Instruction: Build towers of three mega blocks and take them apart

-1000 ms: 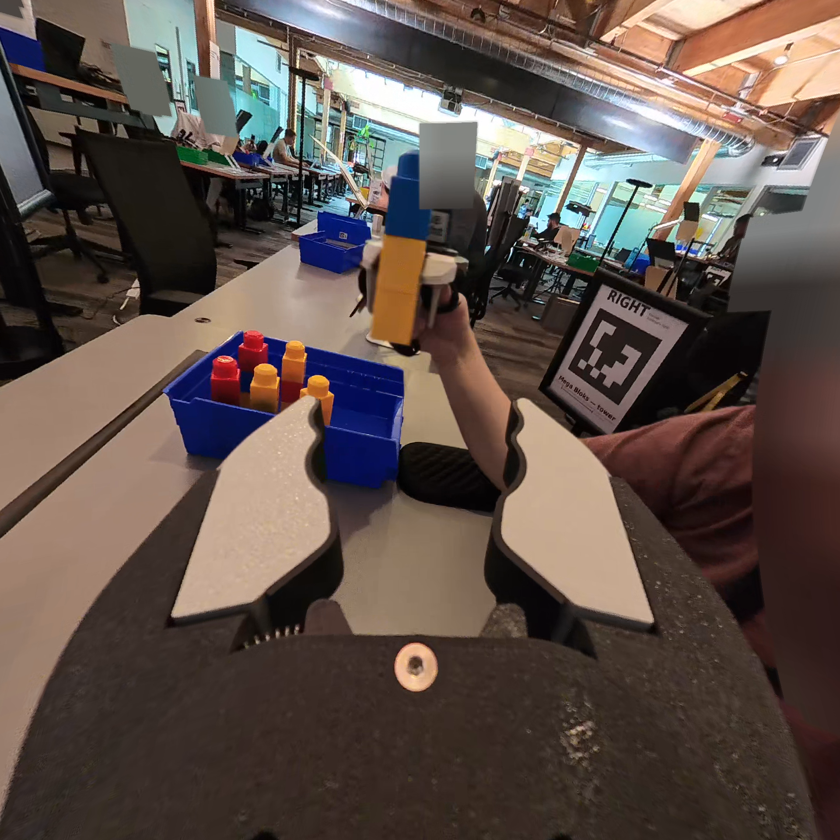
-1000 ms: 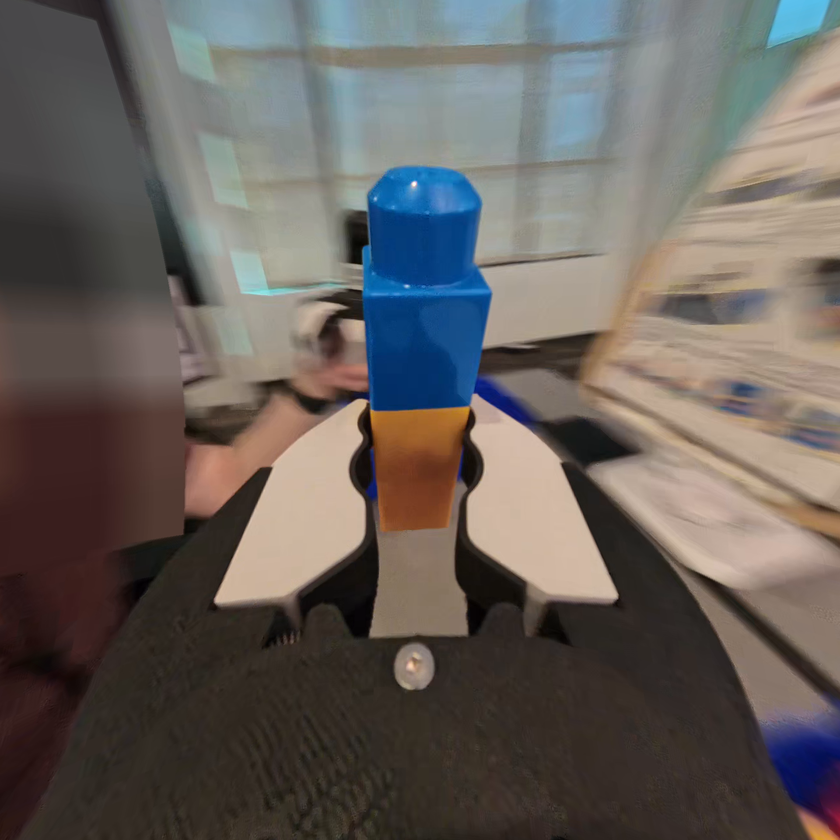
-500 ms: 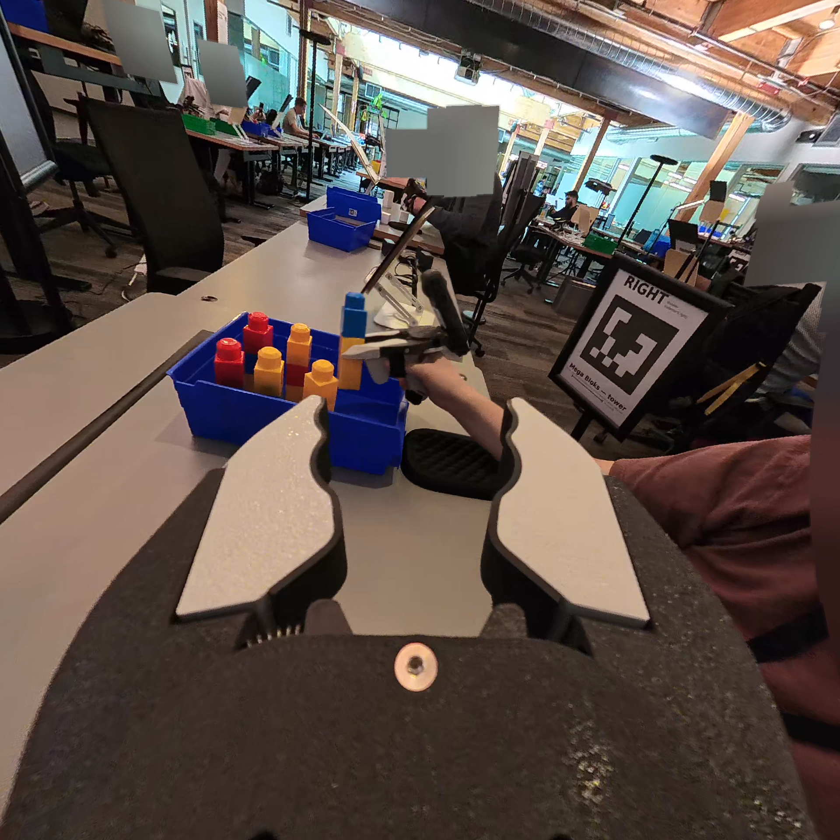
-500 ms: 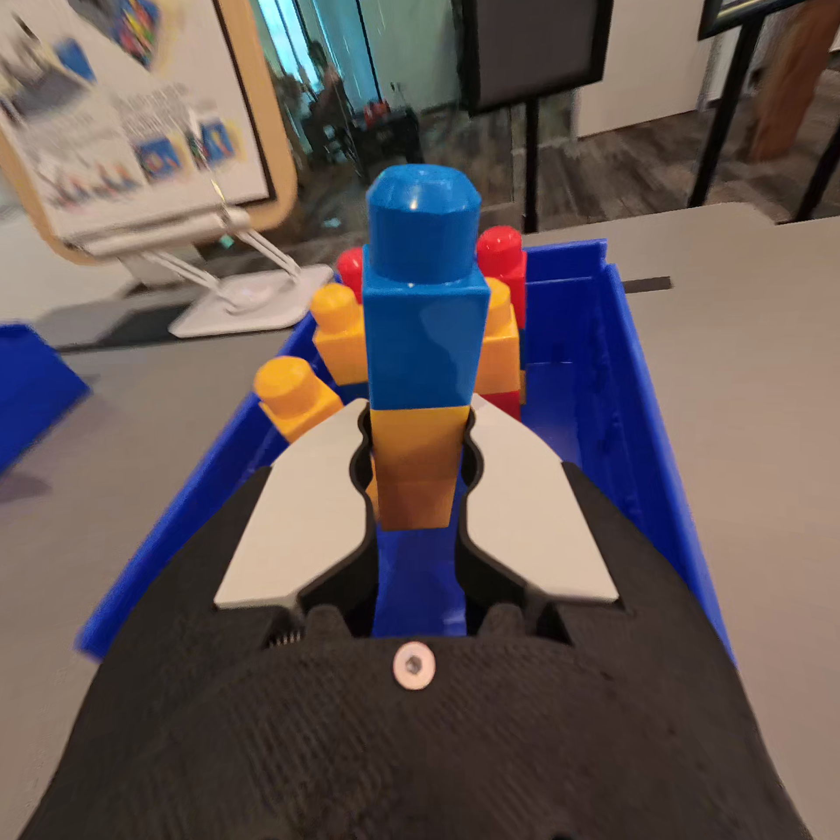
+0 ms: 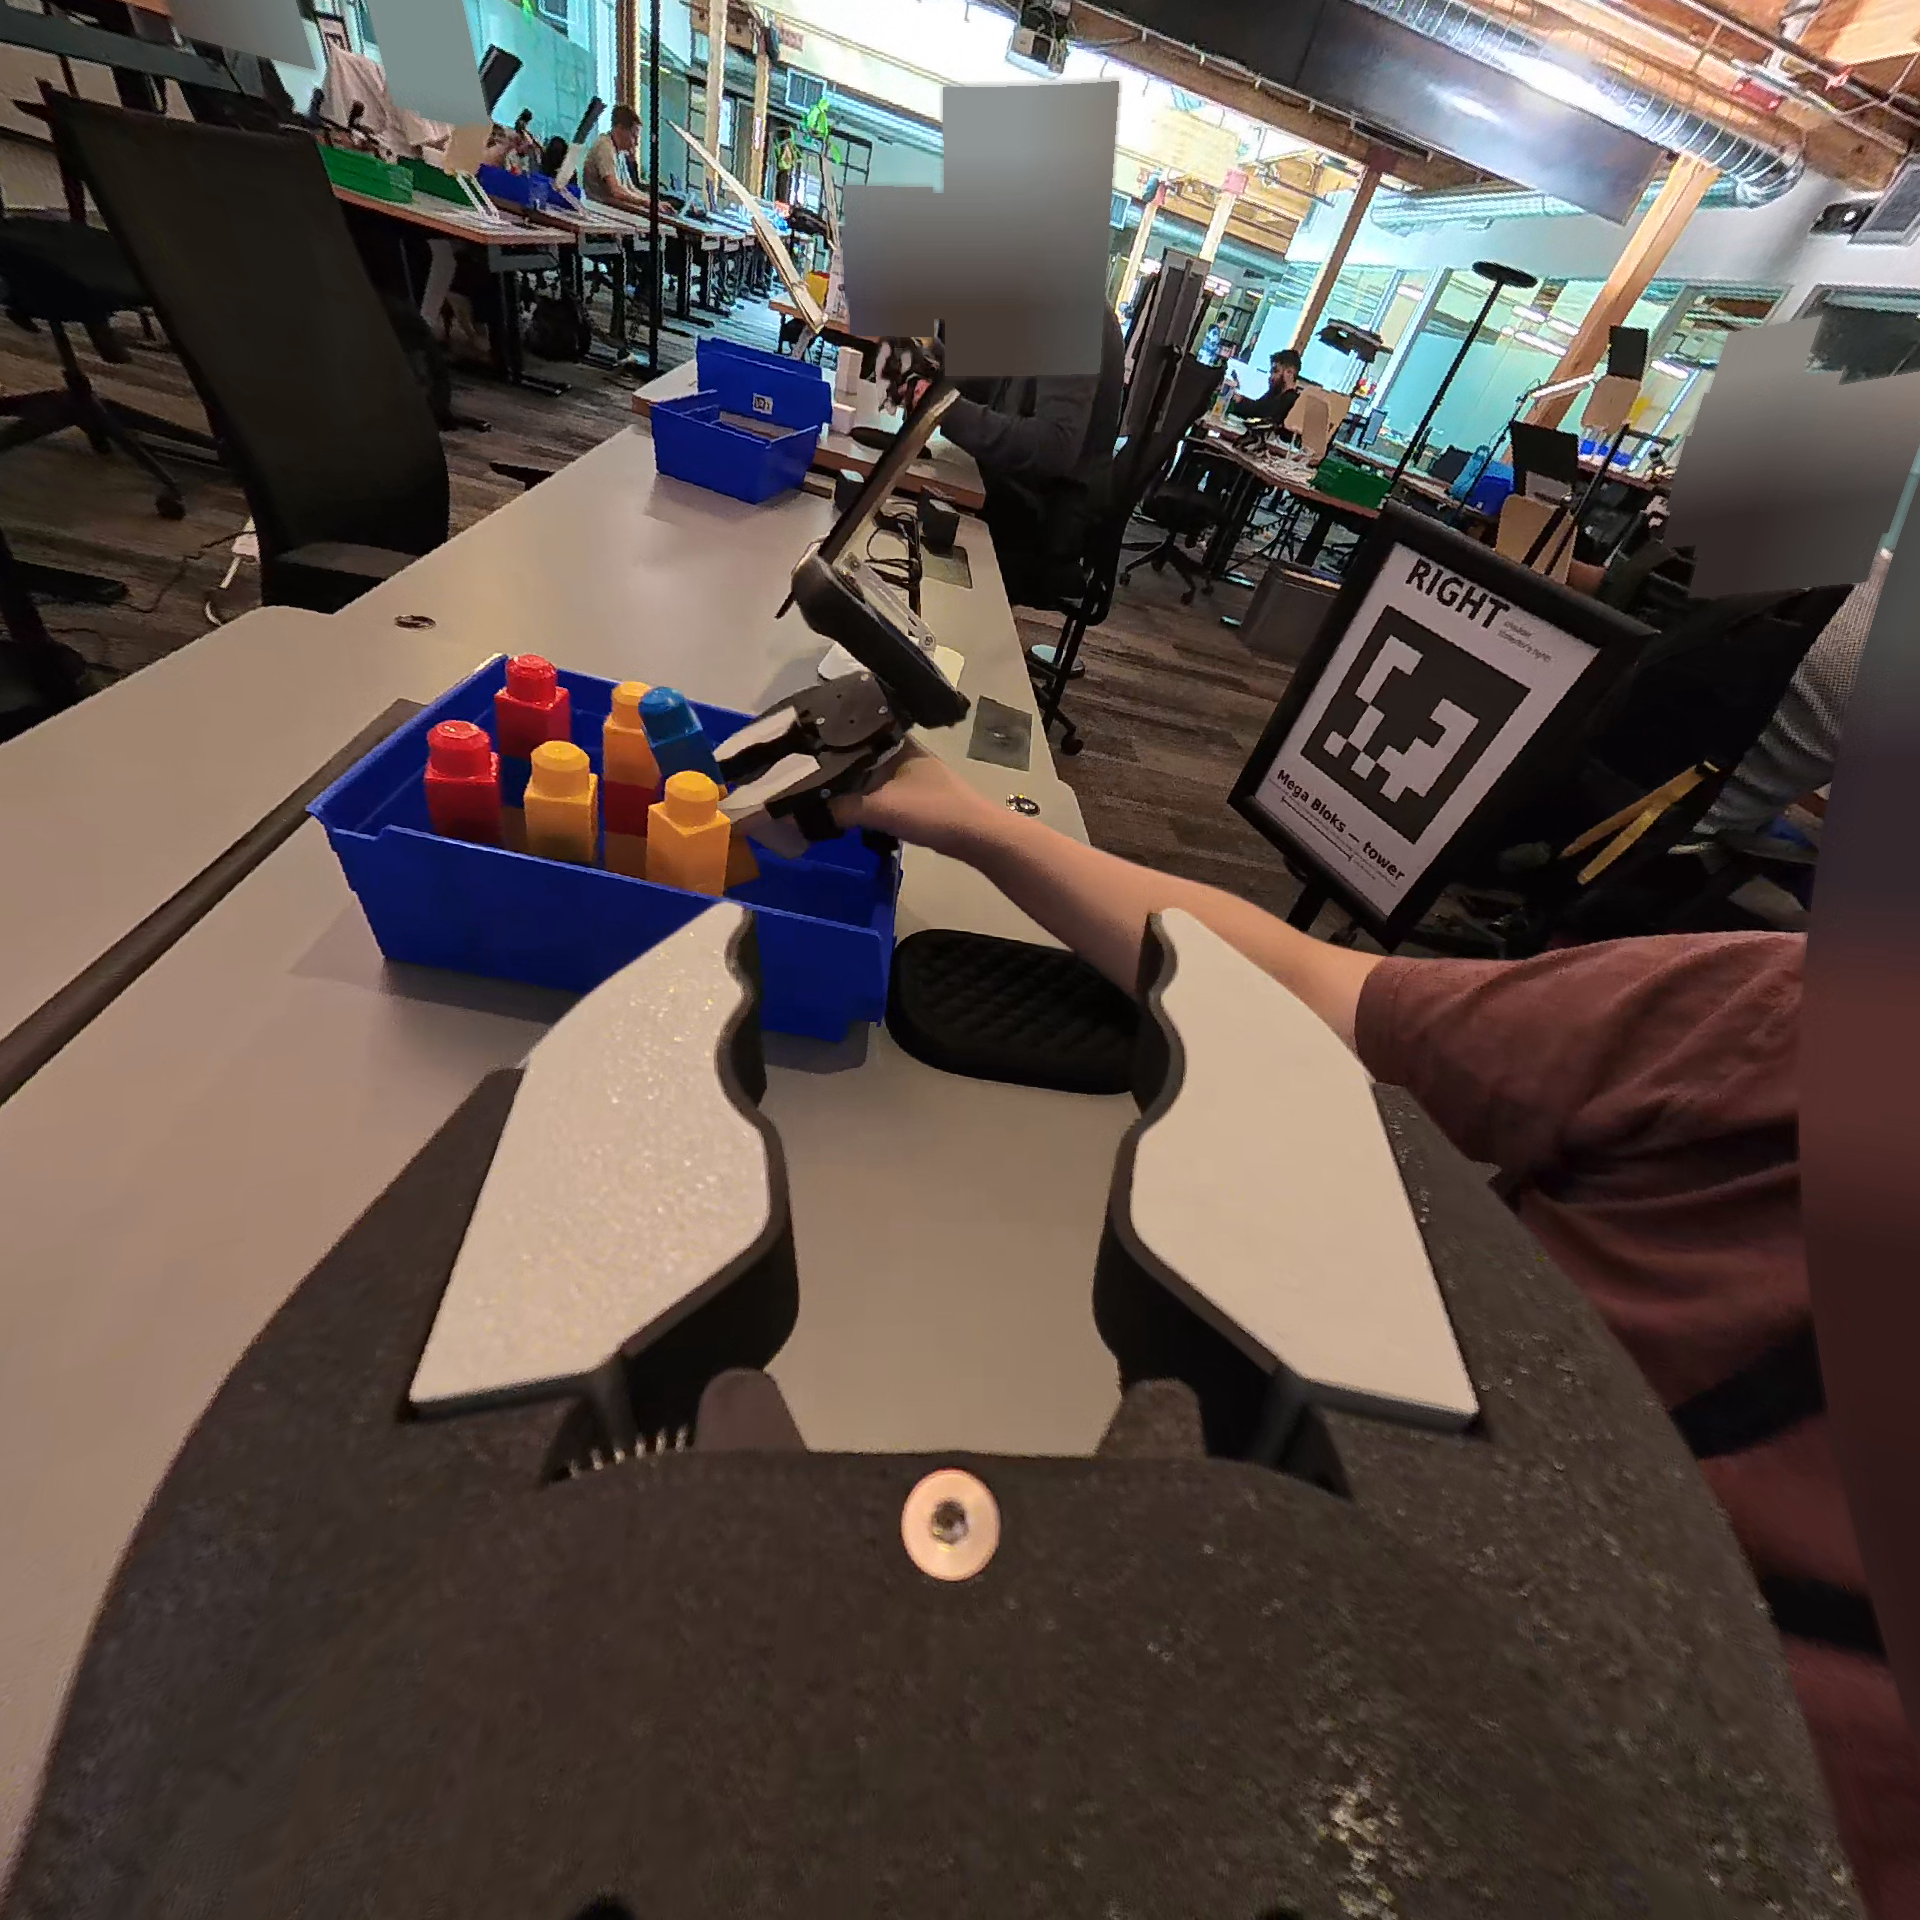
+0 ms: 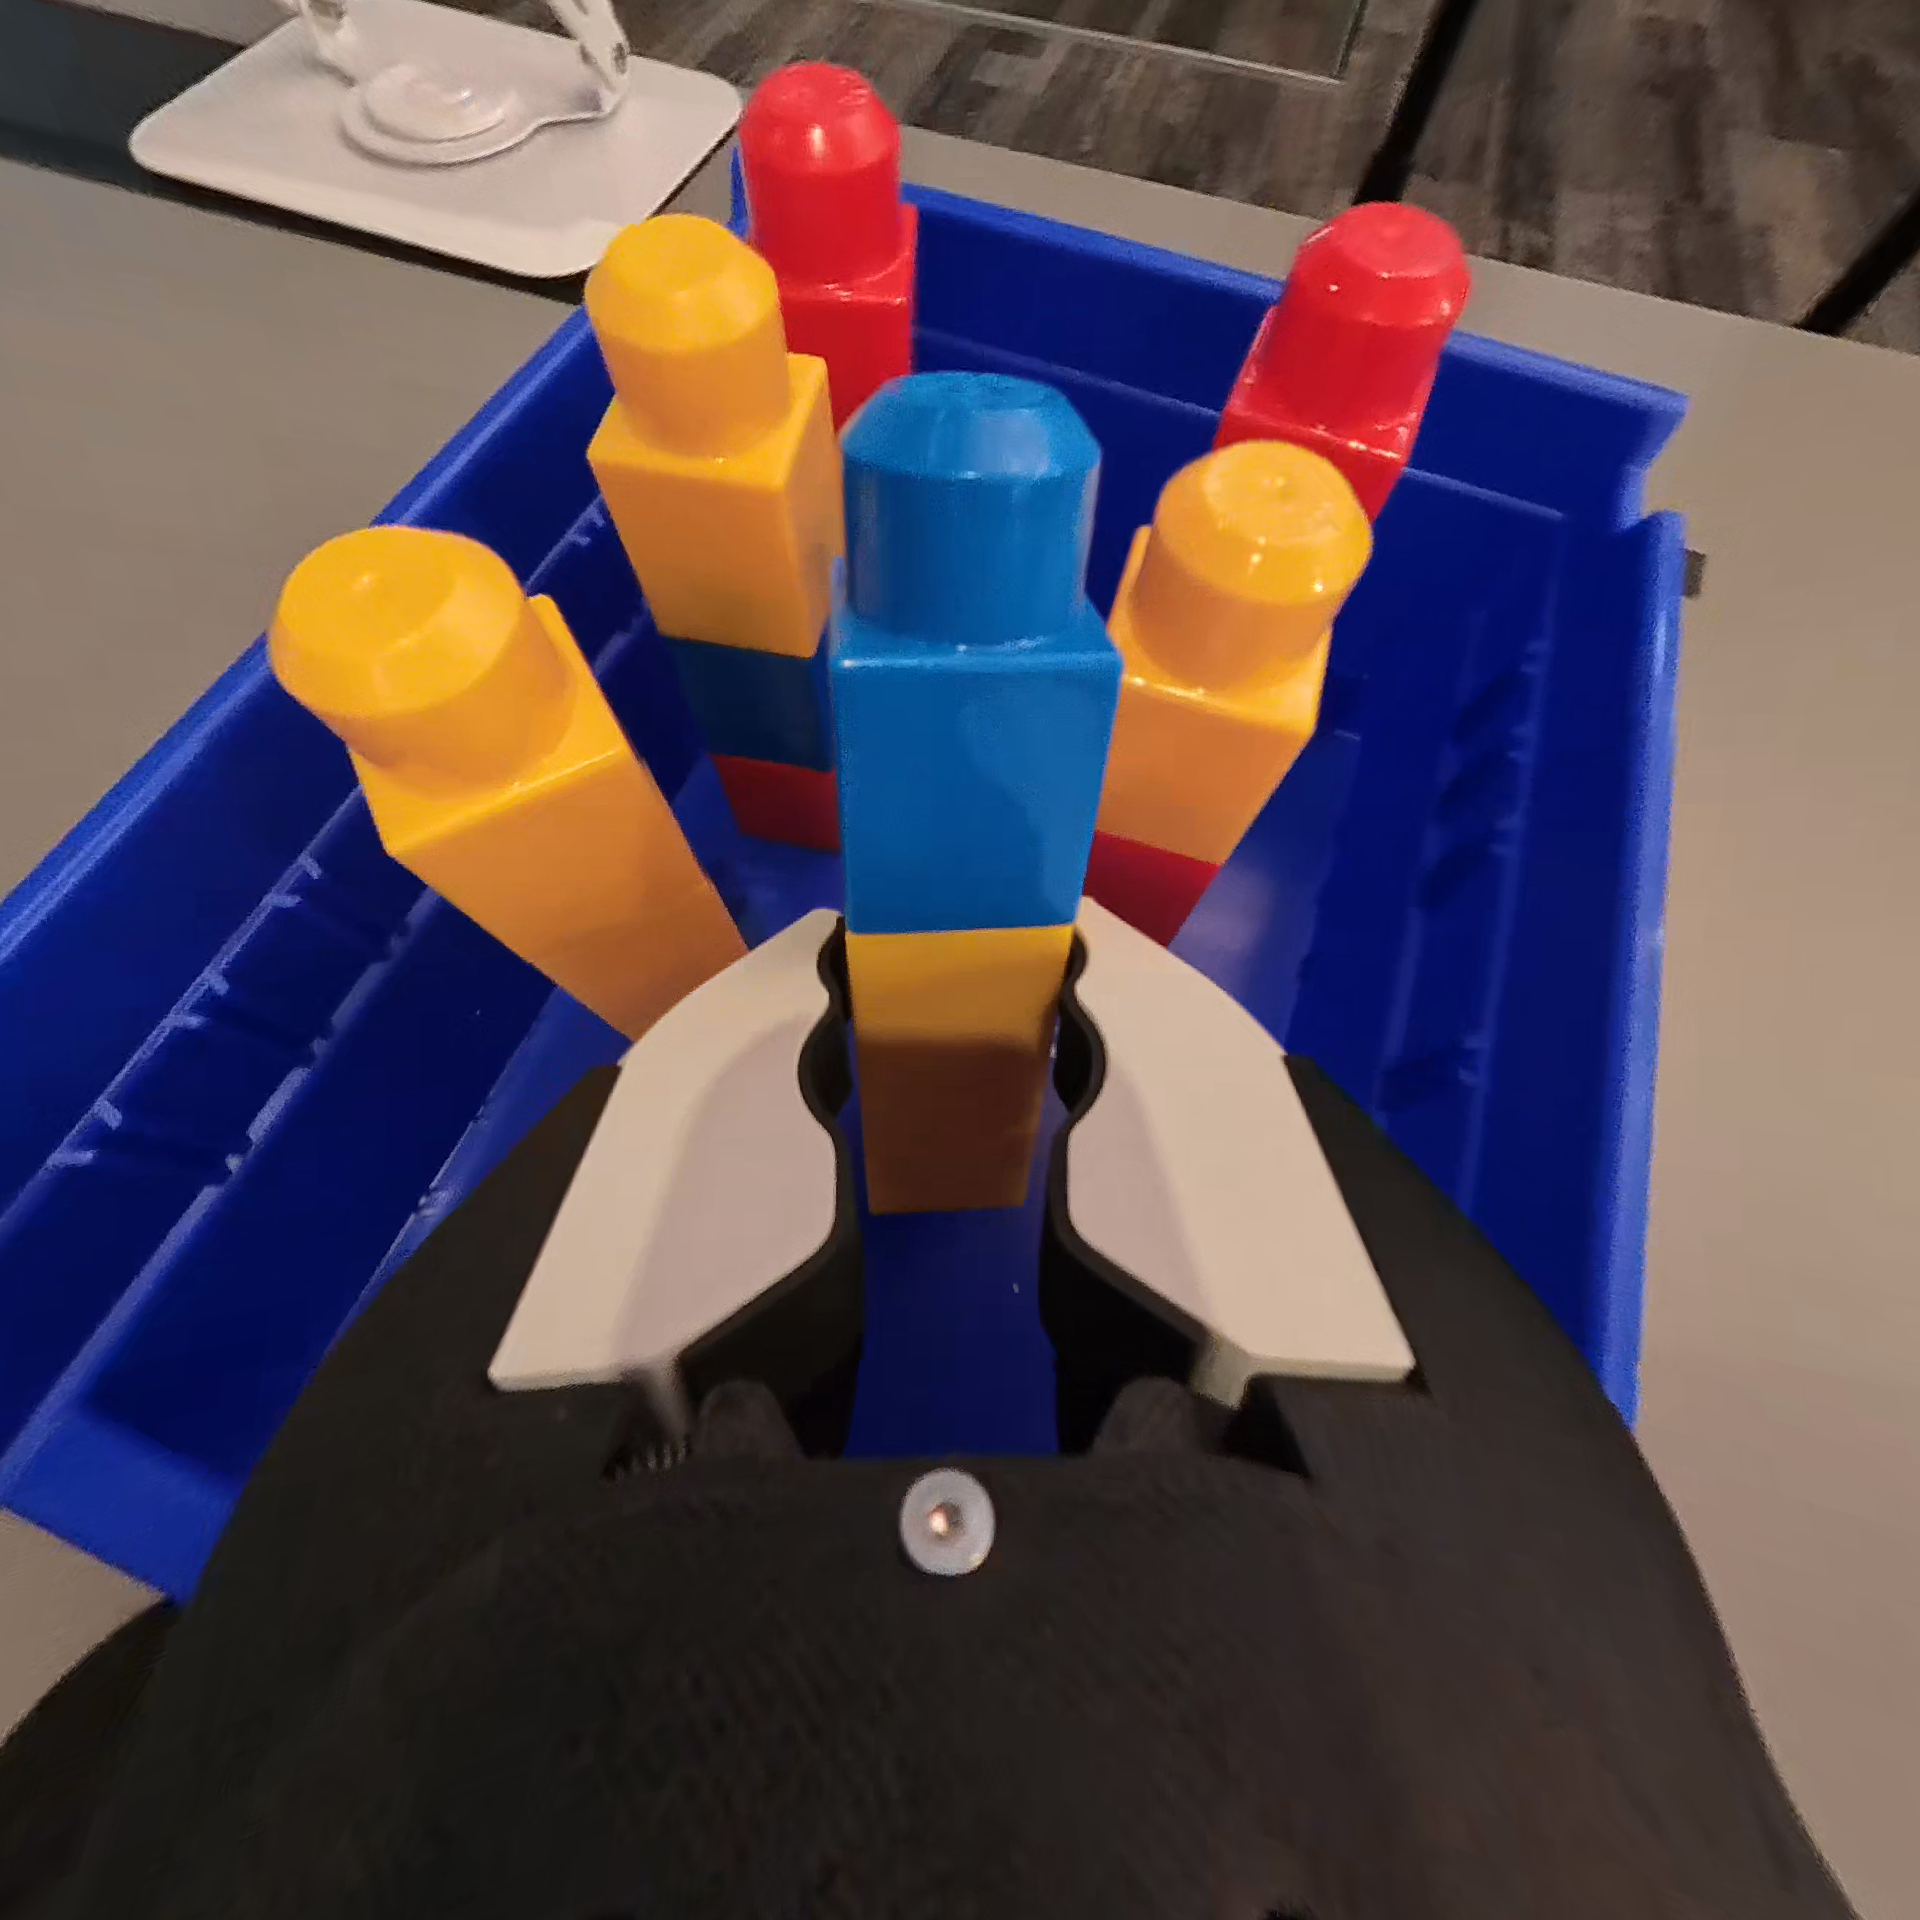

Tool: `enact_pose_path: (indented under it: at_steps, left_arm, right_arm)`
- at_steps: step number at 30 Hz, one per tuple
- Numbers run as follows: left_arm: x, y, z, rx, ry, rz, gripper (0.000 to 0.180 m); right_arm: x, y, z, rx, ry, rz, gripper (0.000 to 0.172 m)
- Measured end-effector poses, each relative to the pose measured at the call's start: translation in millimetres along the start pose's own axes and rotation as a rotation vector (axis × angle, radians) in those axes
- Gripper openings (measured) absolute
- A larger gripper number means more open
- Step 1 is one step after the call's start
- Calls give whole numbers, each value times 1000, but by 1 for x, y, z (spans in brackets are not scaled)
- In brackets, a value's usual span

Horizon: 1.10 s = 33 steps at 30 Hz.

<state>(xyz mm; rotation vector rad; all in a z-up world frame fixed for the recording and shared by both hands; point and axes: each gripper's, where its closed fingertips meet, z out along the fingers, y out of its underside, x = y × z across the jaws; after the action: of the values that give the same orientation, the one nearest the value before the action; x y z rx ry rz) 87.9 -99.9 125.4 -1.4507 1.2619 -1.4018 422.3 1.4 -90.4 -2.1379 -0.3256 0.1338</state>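
Note:
My right gripper (image 6: 956, 940) is shut on a block tower, a blue block (image 6: 971, 727) on top of yellow ones (image 6: 951, 1039). Its pads press on the yellow part. It holds the tower tilted inside the blue bin (image 6: 1507, 831), among several standing towers with yellow tops (image 6: 1226, 644) and red tops (image 6: 1340, 343). The left wrist view shows the right gripper (image 5: 774, 769) with the blue top (image 5: 675, 727) low in the bin (image 5: 540, 914). My left gripper (image 5: 945, 935) is open and empty above the table, just short of the bin.
A black oval pad (image 5: 1008, 1013) lies right of the bin. The person's forearm (image 5: 1039, 862) crosses above it. A framed sign (image 5: 1423, 717) stands at the right. A white stand base (image 6: 436, 135) lies beyond the bin. A second blue bin (image 5: 738, 436) sits farther along the table. Left tips to right tips: about 40 cm.
My right gripper has carried the tower from high in the air down into the bin among the other towers. My left gripper has stayed open and narrowed a little.

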Motion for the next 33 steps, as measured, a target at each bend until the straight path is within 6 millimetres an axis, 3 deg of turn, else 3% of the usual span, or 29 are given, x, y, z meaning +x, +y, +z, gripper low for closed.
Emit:
enact_pose_path:
  at_steps: [8, 16, 20, 26, 33]
  left_arm:
    - [-2, 5, 5, -29, -7, -7, 68]
    - [-3, 12, 13, -59, -1, -13, 68]
    - [-2, 13, 15, -70, 2, -15, 68]
    - [-1, 14, 17, -75, 5, -19, 68]
    - [-5, 18, 22, -91, 3, -31, 68]
  right_arm:
    - [5, 23, 4, -151, -5, -10, 38]
    - [0, 29, 5, -186, -33, -30, 38]
    - [-4, 46, 2, -278, -40, -53, 38]
    - [-12, 35, -7, -171, -92, 14, 37]
    - [-14, 53, -27, -164, -121, 117, 38]
